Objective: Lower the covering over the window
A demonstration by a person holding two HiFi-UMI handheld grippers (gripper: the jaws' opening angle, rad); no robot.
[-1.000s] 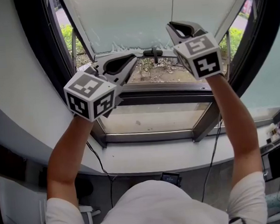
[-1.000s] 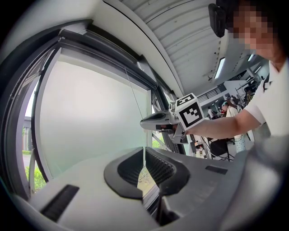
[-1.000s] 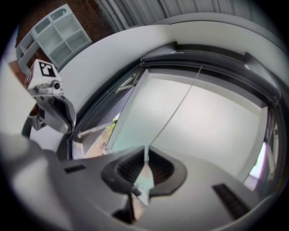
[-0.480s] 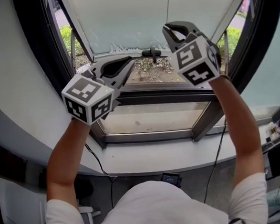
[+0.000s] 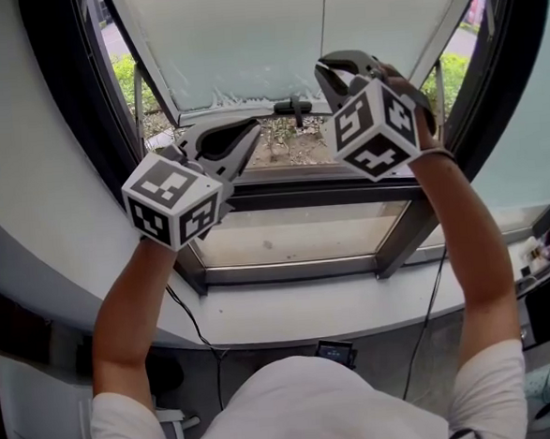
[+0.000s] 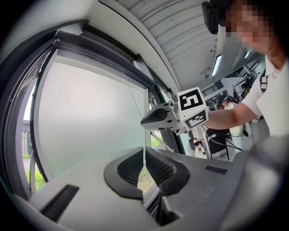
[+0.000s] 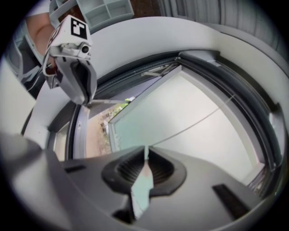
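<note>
Right tongs pinch what seems the cord; left tongs, closed and empty, sit near them. Blind covers the window's upper part, plants showing below its hem.

No legible text, print on white shirt cut off

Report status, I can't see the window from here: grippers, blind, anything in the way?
Left gripper shut on cord, right gripper too. Blind partly down, plants visible under it. Nothing seen in its way.
</note>
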